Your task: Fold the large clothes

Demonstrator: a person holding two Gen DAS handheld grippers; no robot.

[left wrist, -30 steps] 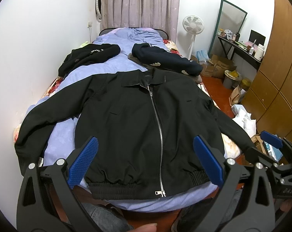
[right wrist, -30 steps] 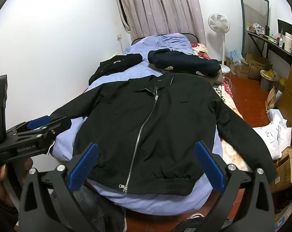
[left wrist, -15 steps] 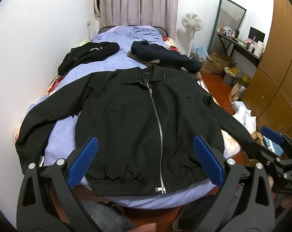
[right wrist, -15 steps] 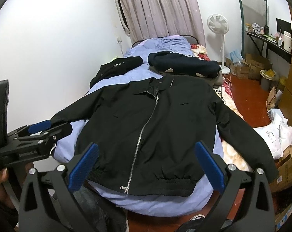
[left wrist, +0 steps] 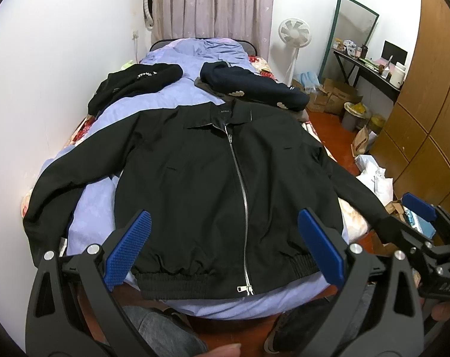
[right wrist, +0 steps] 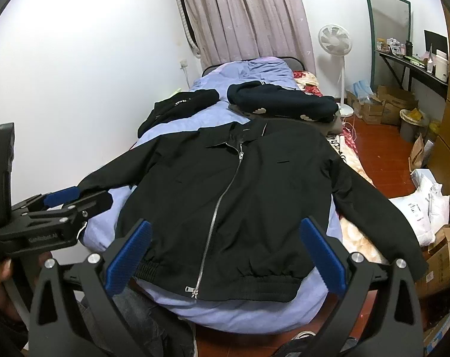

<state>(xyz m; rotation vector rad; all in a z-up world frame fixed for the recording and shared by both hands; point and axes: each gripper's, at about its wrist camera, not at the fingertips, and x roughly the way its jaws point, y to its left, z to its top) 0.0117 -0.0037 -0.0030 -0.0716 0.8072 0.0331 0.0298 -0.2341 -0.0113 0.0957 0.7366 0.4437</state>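
Jacket point(left wrist: 213, 178) zipped flat on bed point(left wrist: 91, 217), left cuff hidden, left gripper point(left wrist: 225, 245) and right gripper point(right wrist: 225, 253) wide apart, empty.

Matt black cloth jacket point(left wrist: 213, 178), shiny metal zip point(left wrist: 240, 184), smooth lilac sheet point(left wrist: 94, 217)

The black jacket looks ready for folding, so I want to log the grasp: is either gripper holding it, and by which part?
Nothing is held: left gripper and right gripper are open above the black jacket.
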